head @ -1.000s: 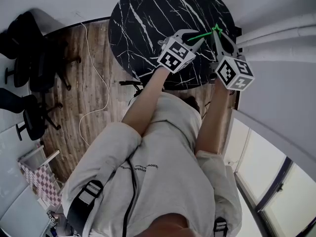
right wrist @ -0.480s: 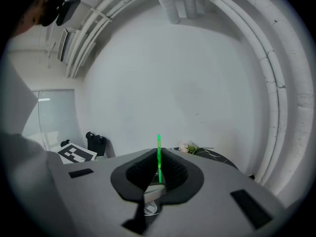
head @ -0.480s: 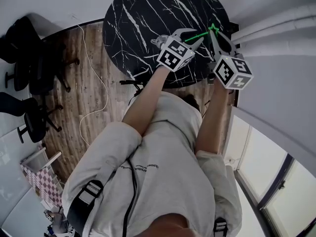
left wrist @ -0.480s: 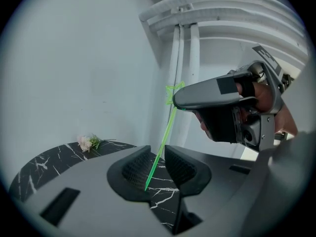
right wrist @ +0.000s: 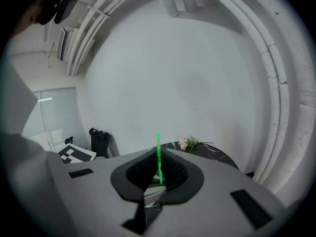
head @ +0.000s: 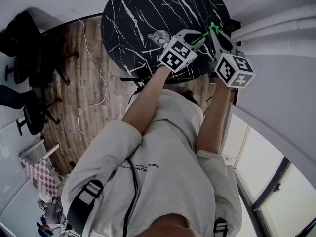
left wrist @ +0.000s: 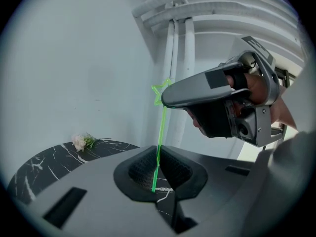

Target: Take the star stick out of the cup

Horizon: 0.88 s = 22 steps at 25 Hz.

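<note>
A round black marble table (head: pixel 138 14) is standing on a brown wooden floor (head: pixel 69 83). A little bunch of flowers (left wrist: pixel 81 141) is lying on it. A thin white cable (head: pixel 102 90) is snaking across the floor. Black chairs (head: pixel 27 115) are sitting nearby.

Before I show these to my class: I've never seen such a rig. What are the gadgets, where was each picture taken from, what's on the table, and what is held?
There is no robot. A person holds a hand tool with two jaws in each hand: the left gripper and the right gripper. The patterned cubes belong to the tools. One picture comes from a camera on the person's head, looking down. The other two come from cameras riding on each tool, looking along its jaws. On the black table are a cup and, at the far edge, flowers. Both pairs of jaws are closed on a green stick with a star, which is out of the cup.
</note>
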Tool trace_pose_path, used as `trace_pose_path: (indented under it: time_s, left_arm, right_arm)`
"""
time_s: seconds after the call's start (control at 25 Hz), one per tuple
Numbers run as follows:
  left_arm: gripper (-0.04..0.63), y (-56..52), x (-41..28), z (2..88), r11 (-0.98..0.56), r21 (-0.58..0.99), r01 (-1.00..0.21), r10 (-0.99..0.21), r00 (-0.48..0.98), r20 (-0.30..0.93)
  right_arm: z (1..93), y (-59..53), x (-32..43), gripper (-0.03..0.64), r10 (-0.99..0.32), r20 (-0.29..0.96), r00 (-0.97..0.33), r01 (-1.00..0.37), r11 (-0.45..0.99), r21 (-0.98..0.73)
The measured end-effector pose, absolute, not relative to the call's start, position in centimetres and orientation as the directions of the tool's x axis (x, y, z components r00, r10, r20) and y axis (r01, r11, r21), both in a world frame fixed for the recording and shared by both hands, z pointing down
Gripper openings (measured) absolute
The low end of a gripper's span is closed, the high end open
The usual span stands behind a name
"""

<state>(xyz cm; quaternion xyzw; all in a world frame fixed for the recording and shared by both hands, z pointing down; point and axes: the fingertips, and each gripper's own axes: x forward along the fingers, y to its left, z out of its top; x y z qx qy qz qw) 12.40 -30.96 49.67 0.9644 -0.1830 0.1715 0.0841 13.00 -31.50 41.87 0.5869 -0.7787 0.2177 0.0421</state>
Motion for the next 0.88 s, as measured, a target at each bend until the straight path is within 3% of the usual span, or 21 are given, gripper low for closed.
trace_pose_path:
  time_s: [0.88]
  left_arm:
    - [0.025,-30.5,13.5,50.9,-0.860,0.107,-0.498,-0.439,0.831,0.340]
  right_arm:
    - [42.7,-31.7,14.9,0.049,-0.870,0.289,-0.399,-0.888,0.288,-0.357]
